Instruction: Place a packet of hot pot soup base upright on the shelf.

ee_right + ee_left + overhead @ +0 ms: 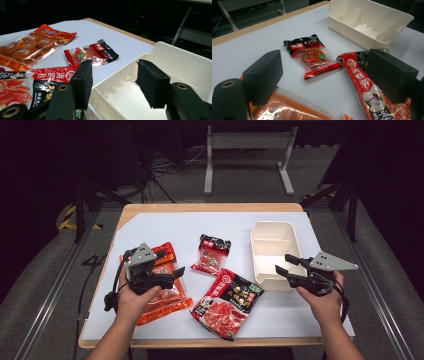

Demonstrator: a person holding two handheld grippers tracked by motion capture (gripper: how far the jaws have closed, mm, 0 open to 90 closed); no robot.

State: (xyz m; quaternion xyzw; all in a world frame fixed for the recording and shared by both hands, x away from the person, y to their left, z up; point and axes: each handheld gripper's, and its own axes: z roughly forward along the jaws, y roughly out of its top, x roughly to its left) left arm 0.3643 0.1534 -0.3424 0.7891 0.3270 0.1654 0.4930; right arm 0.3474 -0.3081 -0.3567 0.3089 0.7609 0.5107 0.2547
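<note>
- High view: the left gripper [176, 271] is held over the orange packet [162, 292], with its jaws spread and nothing pinched. The right gripper [281, 264] is seen at the near corner of the white box [272, 254], jaws spread too.
- Left gripper view: the small red packet [313, 55] is seen ahead between the spread jaws. The big red bag [372, 92] is partly hidden behind the jaw on the right.
- Right gripper view: the white box [175, 65] is seen right in front, with its near wall between the spread jaws. Nothing is pinched.

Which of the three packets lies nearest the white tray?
The big red-and-black packet: its corner reaches the tray; the small packet and orange packet lie farther left.
</note>
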